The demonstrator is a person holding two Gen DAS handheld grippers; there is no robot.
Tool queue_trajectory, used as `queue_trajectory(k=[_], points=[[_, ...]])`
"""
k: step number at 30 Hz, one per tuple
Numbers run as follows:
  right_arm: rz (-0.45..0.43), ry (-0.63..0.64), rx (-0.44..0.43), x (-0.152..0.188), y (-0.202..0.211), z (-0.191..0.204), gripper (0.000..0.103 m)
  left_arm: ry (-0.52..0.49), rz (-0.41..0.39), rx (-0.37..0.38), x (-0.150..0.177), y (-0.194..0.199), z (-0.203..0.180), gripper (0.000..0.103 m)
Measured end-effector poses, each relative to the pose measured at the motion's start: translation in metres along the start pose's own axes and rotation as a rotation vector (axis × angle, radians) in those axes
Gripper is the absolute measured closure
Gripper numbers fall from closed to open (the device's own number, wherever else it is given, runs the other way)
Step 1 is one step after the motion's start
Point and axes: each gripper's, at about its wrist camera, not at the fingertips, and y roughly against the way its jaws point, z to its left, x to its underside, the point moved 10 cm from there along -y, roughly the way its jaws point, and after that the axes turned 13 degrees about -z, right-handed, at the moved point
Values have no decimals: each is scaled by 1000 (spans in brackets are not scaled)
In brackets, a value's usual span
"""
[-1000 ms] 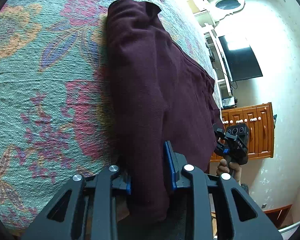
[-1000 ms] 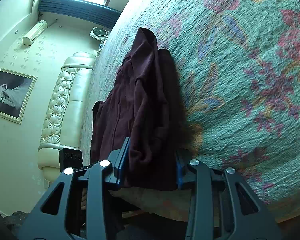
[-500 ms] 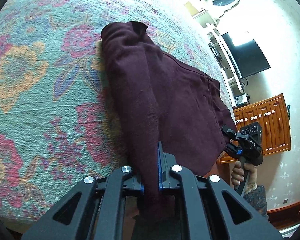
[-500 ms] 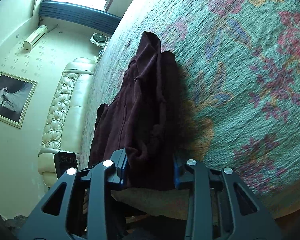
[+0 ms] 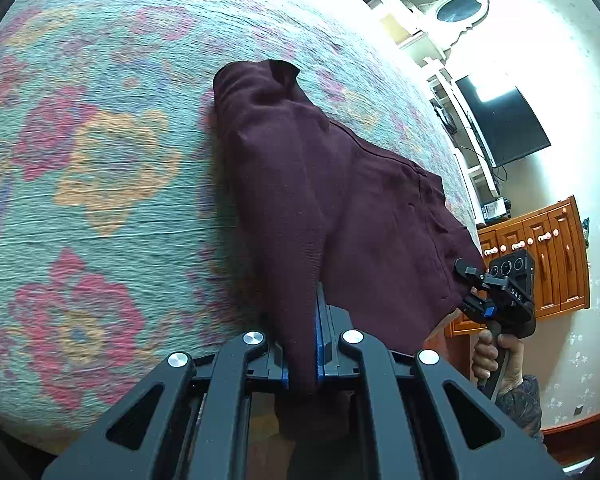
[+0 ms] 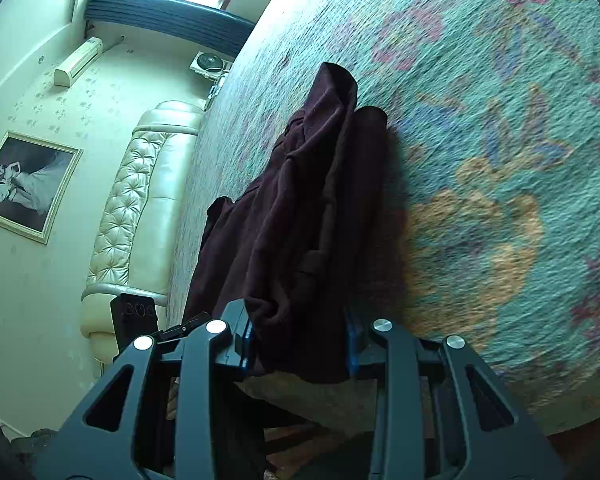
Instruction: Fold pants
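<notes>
Your left gripper is clamped tight on a fold of the maroon pants, fingers pinching fabric at the near edge of the bed. Your right gripper has its fingers spread wide with a bunched end of the pants between them; can't tell if they actually grip. Pants lie lengthwise on the floral bedspread.

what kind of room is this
Most likely a home bedroom: the pants lie on a floral bedspread, a tufted cream headboard stands at one end, and a wall TV hangs above a wooden cabinet.
</notes>
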Motion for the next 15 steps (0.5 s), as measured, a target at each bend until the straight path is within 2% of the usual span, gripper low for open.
queue_trajectory(k=[15], points=[[191,82,-81,56,-85,70,71,54,-74,-121,-7,69,80,95]])
